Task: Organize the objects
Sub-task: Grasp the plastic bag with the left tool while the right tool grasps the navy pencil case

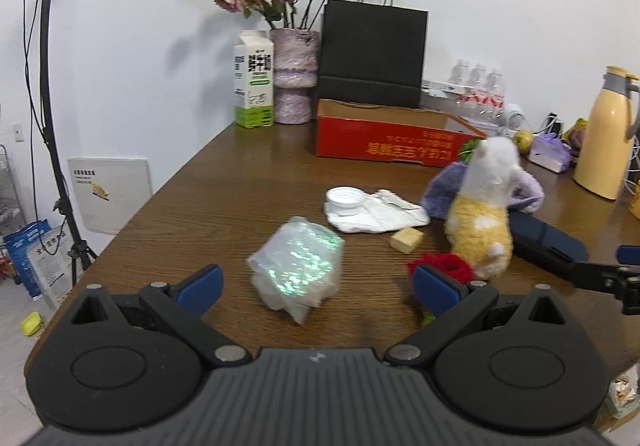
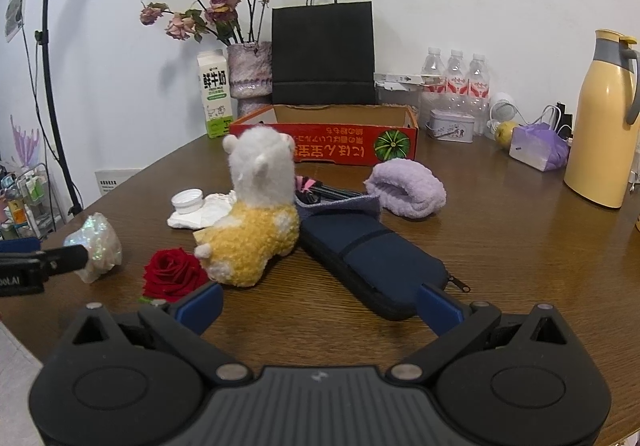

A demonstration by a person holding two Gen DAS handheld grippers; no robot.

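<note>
Facing iridescent packet [image 1: 296, 270], fingers [image 1: 200, 288] apart

Both grippers hover level and low, side by side; the left gripper [image 1: 318, 288] and right gripper [image 2: 320, 304] spread their 2 fingers wide.

Three water bottles [image 2: 456, 76], one red box [image 2: 324, 140], one plush alpaca [image 2: 256, 214], one milk carton [image 2: 214, 94].

Both wrist views low over near edge of tabletop [image 1: 224, 174], facing far wall. Left view sits further left, close to iridescent bundle [image 1: 297, 267]; right view close to pouch [image 2: 372, 258]. Shared: alpaca plush [image 2: 256, 222], red box [image 1: 384, 144].
</note>
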